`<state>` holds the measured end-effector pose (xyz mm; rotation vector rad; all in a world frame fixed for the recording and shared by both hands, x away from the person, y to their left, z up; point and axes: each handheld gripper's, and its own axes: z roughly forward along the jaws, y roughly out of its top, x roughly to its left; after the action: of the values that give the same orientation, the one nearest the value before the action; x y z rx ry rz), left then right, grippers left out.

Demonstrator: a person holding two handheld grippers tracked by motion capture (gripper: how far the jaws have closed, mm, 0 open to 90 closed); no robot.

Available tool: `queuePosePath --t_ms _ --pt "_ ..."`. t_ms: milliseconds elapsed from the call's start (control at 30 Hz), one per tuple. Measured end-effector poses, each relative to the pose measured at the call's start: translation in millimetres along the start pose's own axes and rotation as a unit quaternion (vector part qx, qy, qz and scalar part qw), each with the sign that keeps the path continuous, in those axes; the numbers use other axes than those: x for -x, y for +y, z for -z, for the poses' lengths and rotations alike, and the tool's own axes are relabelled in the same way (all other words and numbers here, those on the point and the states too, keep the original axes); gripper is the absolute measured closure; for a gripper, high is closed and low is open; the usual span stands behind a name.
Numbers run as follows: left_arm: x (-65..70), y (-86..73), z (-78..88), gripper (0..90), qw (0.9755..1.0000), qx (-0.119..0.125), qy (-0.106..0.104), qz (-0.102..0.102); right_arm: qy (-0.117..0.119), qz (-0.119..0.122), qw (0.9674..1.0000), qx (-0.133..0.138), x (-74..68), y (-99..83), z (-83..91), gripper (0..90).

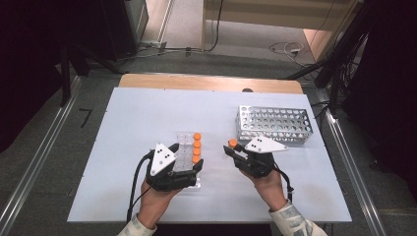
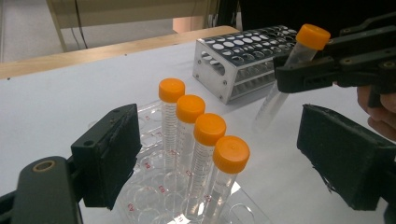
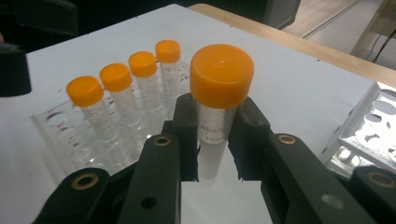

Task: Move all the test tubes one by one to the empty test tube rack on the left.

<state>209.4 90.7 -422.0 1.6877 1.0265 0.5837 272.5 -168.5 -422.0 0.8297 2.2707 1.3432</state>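
— Where's the clear plastic tube with the orange screw cap [image 3: 219, 93]?

— Clamped in the right gripper [image 1: 235, 149], just under the cap, at three o'clock from the clear plastic rack [image 1: 185, 147]. Light, stiff, slippery, I'd say; hold it below the cap.

— The left gripper [image 1: 184, 155]?

— Jaws apart, straddling that rack.

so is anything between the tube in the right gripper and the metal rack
Nothing visible. The tube, held in the right gripper, has bare table between it and the metal rack.
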Motion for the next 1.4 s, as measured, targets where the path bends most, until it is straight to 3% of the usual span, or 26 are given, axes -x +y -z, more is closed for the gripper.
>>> queuePosePath --t_ms 367,633,967,1167,1400 --pt "5.1 1.0 1.7 14.6 1.0000 0.001 -0.005 -0.005 0.014 0.010 0.9997 -0.018 -10.4 -16.9 5.1 71.7" --pt "13.9 2.5 3.8 16.8 0.9997 0.004 -0.021 -0.011 0.027 0.017 0.9991 -0.027 -17.7 -26.3 9.7 71.7" --pt "33.5 1.7 0.4 22.7 0.9975 -0.007 -0.065 -0.026 0.045 0.033 0.9979 -0.034 -33.4 -31.9 11.3 71.7" --pt "39.9 1.2 -0.9 32.1 0.9957 -0.007 -0.087 -0.031 0.050 0.039 0.9973 -0.036 -37.8 -33.1 9.7 71.7" --pt "46.3 -0.9 -5.4 44.8 0.9916 -0.019 -0.120 -0.045 0.057 0.044 0.9966 -0.040 -42.3 -34.4 7.8 71.7"
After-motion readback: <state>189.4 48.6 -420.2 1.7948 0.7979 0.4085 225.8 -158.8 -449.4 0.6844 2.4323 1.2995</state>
